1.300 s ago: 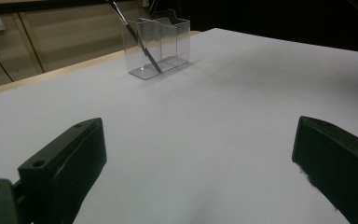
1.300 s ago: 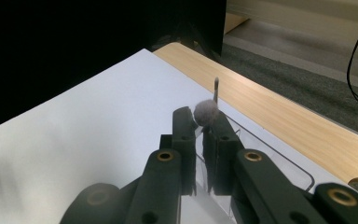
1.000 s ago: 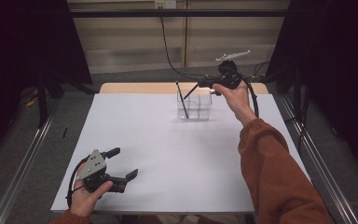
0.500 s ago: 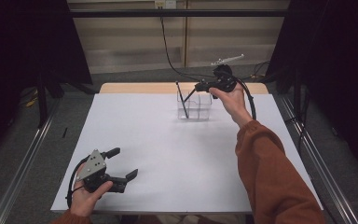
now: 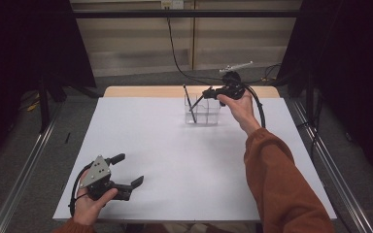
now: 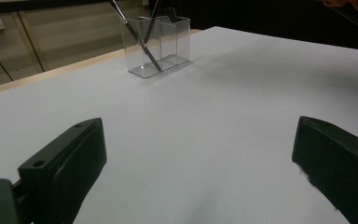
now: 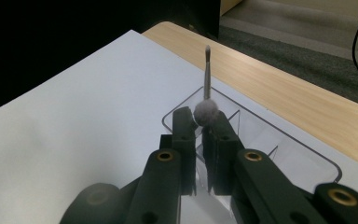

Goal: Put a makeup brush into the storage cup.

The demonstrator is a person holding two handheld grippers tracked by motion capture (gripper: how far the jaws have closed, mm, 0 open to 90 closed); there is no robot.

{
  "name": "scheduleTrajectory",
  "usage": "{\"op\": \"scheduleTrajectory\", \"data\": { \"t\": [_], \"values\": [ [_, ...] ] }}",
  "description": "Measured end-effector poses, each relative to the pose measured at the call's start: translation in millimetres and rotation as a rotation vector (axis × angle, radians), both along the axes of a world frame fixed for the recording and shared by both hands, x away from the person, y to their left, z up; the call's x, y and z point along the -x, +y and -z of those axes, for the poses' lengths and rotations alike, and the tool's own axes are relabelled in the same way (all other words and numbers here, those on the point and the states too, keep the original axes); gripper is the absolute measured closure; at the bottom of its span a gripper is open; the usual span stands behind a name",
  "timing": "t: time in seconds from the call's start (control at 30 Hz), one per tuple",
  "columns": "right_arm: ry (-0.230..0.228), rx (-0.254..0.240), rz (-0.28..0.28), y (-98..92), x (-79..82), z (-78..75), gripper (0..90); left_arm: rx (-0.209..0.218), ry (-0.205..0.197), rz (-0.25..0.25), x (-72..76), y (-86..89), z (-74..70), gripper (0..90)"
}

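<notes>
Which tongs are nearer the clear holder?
Right. The right tongs are over the clear holder, gripping a brush; the left tongs rest at the table's near-left corner.

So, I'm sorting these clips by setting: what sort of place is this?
Probably a lab recording station, not a home: a table under plain white sheet, dark curtains at both sides, and cables trailing across a carpeted floor.

The right hand-held gripper (image 7: 199,122) hides the lower shaft of the brush (image 7: 207,79) it clamps
</notes>
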State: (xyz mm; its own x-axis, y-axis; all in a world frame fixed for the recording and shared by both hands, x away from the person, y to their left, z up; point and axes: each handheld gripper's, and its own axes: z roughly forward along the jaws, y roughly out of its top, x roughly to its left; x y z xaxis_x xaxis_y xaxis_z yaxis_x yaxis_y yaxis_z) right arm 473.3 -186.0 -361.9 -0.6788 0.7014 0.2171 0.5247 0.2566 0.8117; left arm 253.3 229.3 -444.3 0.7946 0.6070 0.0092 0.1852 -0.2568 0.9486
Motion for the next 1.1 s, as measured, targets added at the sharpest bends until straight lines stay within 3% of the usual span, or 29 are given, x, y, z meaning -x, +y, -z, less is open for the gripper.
{"op": "scheduleTrajectory", "data": {
  "t": [0.43,0.67,0.93,1.1],
  "values": [
    [0.012,-0.018,0.006,-2.4,0.4,13.8,83.0,-0.004,0.004,-0.001,-0.1,-0.2,0.4,2.9],
    [0.003,-0.033,0.005,-2.7,1.8,18.2,77.6,-0.003,0.004,0.003,-1.6,-0.7,0.8,2.9],
    [-0.015,-0.060,0.028,-9.1,7.0,22.2,64.1,0.004,0.009,-0.002,-4.0,-1.5,0.9,2.9],
    [-0.029,-0.079,0.048,-14.4,12.2,25.1,48.7,0.006,0.014,-0.011,-4.8,-1.0,0.8,2.9]
  ]
}}
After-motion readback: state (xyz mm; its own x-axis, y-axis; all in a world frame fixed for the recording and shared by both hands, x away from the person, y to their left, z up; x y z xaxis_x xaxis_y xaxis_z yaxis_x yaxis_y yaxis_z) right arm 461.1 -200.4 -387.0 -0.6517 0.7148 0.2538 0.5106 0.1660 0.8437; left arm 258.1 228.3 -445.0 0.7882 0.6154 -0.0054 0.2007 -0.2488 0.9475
